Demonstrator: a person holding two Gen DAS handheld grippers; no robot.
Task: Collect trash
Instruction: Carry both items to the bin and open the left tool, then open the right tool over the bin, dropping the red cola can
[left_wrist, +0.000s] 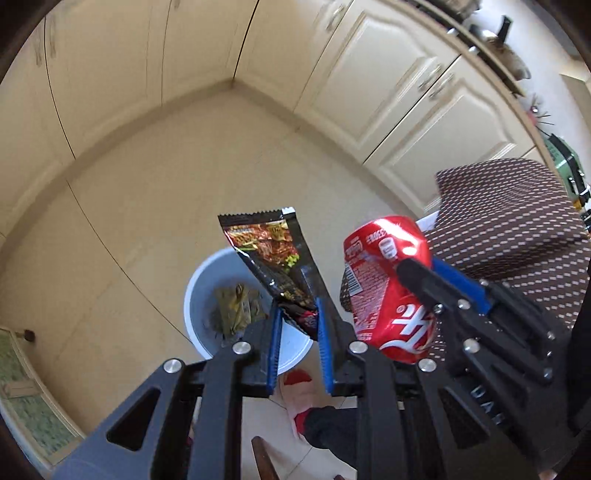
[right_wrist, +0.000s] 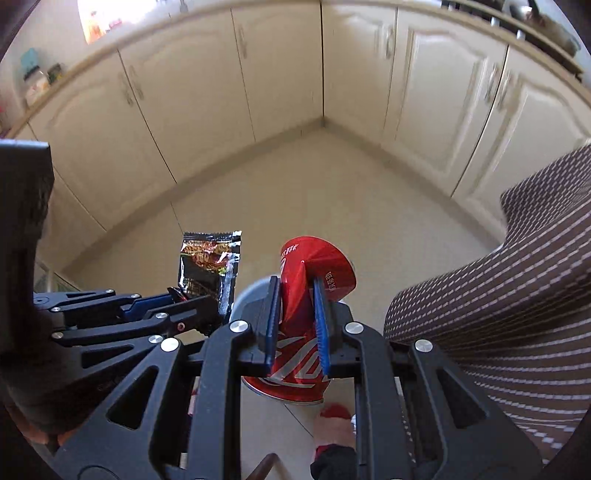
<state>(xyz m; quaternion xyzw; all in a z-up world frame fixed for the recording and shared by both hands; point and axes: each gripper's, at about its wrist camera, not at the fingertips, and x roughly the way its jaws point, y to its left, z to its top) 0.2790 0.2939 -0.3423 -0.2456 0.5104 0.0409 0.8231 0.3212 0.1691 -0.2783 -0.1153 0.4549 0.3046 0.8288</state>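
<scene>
Left hand-held gripper (left_wrist: 299, 314) pinching the lower corner of a black foil snack wrapper with red-and-gold print (left_wrist: 269, 254), blue pads pressed on the foil, wrapper standing up toward 12 o'clock. Right hand-held gripper (right_wrist: 297, 299) clamped across the dented waist of a crushed red aluminium soda can (right_wrist: 303, 321), can pointing away toward 12 o'clock, base rim hanging low toward the camera. Below, on the beige tiled floor (left_wrist: 129, 221), a round pale-blue plastic bin (left_wrist: 195, 295) already holding some crumpled yellowish-green wrappers (left_wrist: 236, 308); in the left wrist view, lying at about 7 o'clock from the pinched wrapper and largely behind the gripper fingers. Likely risks, judged from here: can sitting at 3 o'clock of the bin mouth in the left view, so a release now probably striking the rim or the floor and rolling off toward the cream cabinet doors (right_wrist: 443, 110). Wrapper light and flat (prone to fluttering), likely to drift past the rim if let go from height. Both tools crowded close together over a small opening, so a clash between them possible. A brown seat cushion with white dashes (right_wrist: 498, 295) near at 3 o'clock, and a red-and-white slipper (left_wrist: 299, 380) at 6 o'clock just beside the bin, easy to nudge it.
</scene>
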